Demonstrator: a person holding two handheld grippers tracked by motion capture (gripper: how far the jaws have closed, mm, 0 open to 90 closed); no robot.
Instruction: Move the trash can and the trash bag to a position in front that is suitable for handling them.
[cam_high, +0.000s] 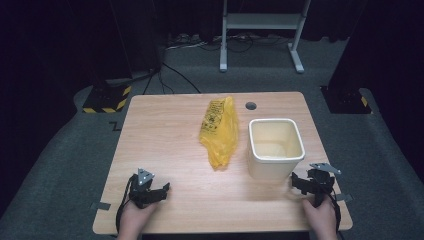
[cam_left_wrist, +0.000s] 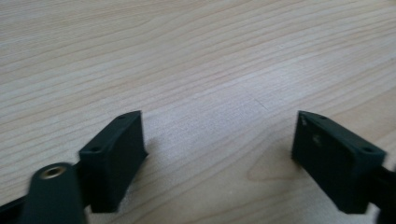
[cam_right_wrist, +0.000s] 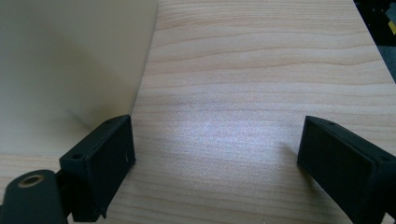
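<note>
A: Start at the tongs. How do they stand?

B: The left tongs (cam_high: 156, 192) sit low over the desk (cam_high: 170, 145), jaws spread wide with bare wood between them, gripping nothing. The right tongs (cam_high: 300, 183) are released as well, jaws far apart and empty.

A: Where are they, taking the cream bin as the landmark?

B: The right tongs are just beside the cream bin (cam_high: 276, 148), off its near right corner. In the right gripper view the bin's pale wall (cam_right_wrist: 70, 70) rises close to one jaw, though I can't tell whether they touch. The left tongs are well apart from the bin, toward the near left of the desk.

A: Anything inside the bin?

B: It stands upright and open, and only its pale floor and walls show inside.

A: And beyond it?

B: A yellow plastic bag (cam_high: 220, 131) lies crumpled on the desk just left of the bin, black print at its far end. A small round hole (cam_high: 251, 106) sits in the desk just behind the bin.
</note>
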